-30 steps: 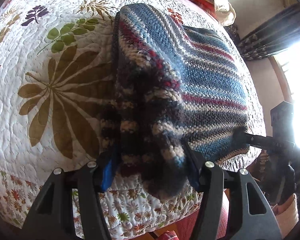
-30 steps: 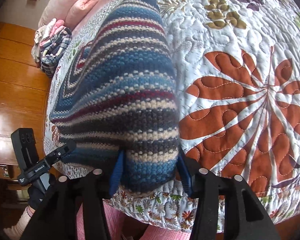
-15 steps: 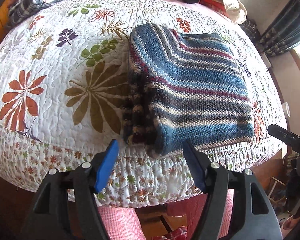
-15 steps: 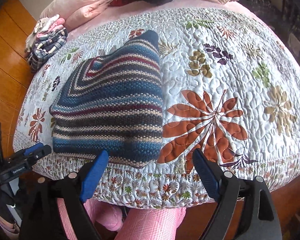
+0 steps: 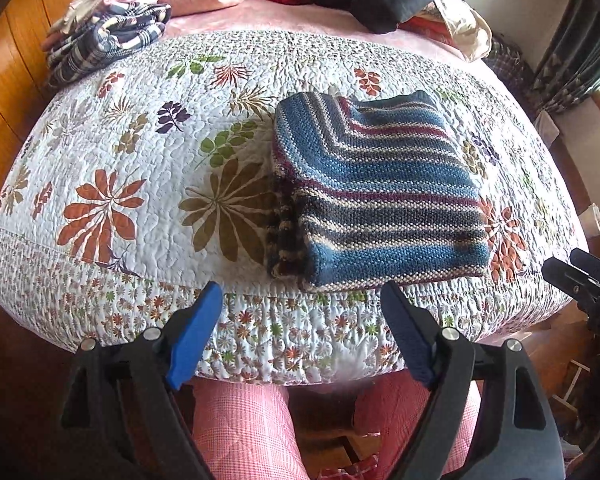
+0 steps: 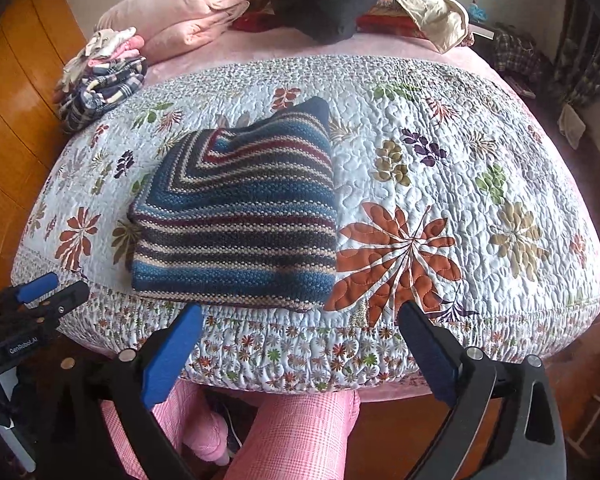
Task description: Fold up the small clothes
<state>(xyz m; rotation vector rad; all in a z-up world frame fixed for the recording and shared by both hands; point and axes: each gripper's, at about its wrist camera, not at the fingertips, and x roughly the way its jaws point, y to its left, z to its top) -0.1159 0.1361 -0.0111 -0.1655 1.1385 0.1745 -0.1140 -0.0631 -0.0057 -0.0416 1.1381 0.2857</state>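
From the left wrist view, your left gripper hung with its jaws spread apart and empty, just short of the near edge of the floral quilt. The striped knit sweater lay folded into a thick, roughly square bundle, its blue, maroon and cream bands meeting in a chevron at the far side.

From the right wrist view, your right gripper was likewise parted, holding nothing. The sweater sat left of centre near the quilt's near edge.

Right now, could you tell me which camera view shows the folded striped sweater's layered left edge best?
The left wrist view: the striped sweater shows its stacked dark layers along that edge. The right wrist view shows the sweater whole on the quilt, with that edge foreshortened.
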